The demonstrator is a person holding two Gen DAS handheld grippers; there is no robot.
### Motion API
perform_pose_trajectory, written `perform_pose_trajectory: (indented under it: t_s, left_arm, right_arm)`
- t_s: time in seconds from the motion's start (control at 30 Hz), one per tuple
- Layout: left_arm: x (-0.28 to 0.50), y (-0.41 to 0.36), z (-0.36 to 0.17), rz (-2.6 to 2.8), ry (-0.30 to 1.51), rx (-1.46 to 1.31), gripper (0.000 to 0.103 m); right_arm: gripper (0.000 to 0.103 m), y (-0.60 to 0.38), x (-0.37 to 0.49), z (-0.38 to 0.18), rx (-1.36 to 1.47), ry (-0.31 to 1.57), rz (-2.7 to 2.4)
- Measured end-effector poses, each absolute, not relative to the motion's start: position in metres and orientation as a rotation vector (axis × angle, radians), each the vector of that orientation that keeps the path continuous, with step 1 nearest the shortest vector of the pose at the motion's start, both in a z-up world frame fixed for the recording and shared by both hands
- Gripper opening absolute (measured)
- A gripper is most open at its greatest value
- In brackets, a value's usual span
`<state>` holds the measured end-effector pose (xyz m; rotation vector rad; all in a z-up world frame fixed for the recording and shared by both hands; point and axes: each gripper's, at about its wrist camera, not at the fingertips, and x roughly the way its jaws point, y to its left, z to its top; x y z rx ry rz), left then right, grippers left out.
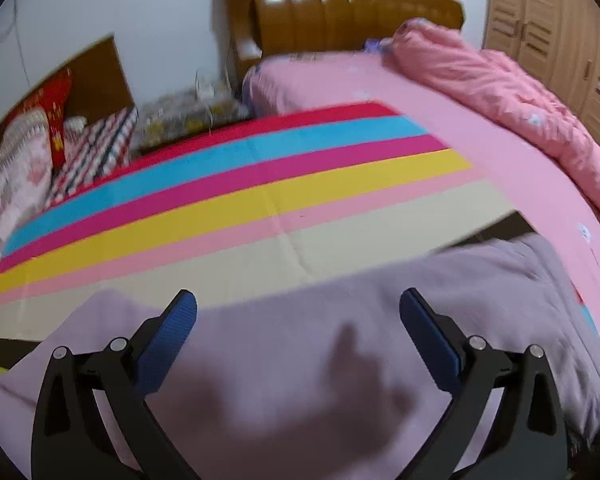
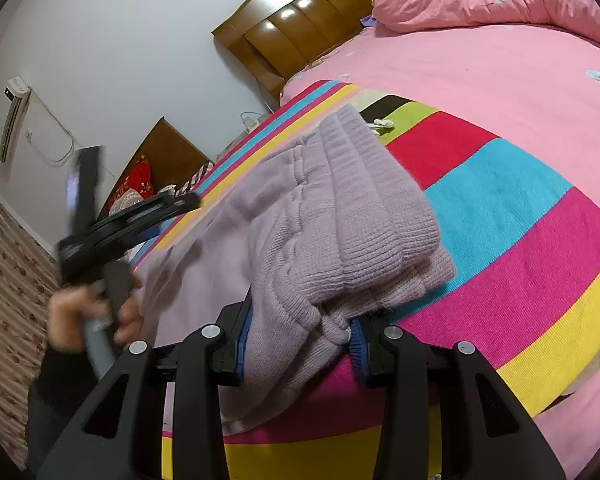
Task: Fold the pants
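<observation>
The right gripper sits lowest in its own view, its blue pads clamped on a bunched fold of the lilac pants, ribbed waistband doubled over just ahead of the fingers. The pants lie on a striped blanket, which is spread over a pink bed. To the left in that view, a hand grips the handle of the left gripper, blurred, above the flat part of the pants.

In the left wrist view the left gripper hangs with its jaws spread wide, empty, above the pants; its shadow falls on the cloth. Beyond the pants the blanket runs in stripes of cream, pink, yellow, magenta and blue. A pink quilt is heaped at the far right, near the wooden headboard.
</observation>
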<state>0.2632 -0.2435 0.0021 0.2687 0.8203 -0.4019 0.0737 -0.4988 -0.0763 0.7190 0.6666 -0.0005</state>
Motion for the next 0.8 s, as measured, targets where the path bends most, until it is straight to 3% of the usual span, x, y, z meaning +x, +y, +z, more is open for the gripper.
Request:
perform_pose_trajectory:
  t_s: [0.17, 0.37, 0.5, 0.63, 0.8]
  left_arm:
    - [0.244, -0.263, -0.036, -0.423, 0.902, 0.442, 0.102]
    - [0.2, -0.247, 0.004, -0.473, 0.841, 0.398, 0.101]
    - [0.162, -0.248, -0.029, -0.537, 0.941, 0.46, 0.102]
    - [0.154, -0.228, -0.021, -0.601, 0.917, 0.342, 0.101]
    - [0.102, -0.175, 0.022, -0.743, 0.762, 0.261, 0.101]
  right_arm:
    - [0.039, -0.5, 0.073, -0.077, 0.733, 0.673, 0.003]
    - [0.039, -0.503, 0.076, -0.077, 0.738, 0.679, 0.004]
    - [0.039, -0.504, 0.079, -0.077, 0.745, 0.683, 0.003]
    - [0.039, -0.506, 0.08, -0.078, 0.758, 0.685, 0.008]
    - [0.037, -0.505, 0.08, -0.073, 0.785, 0.662, 0.001]
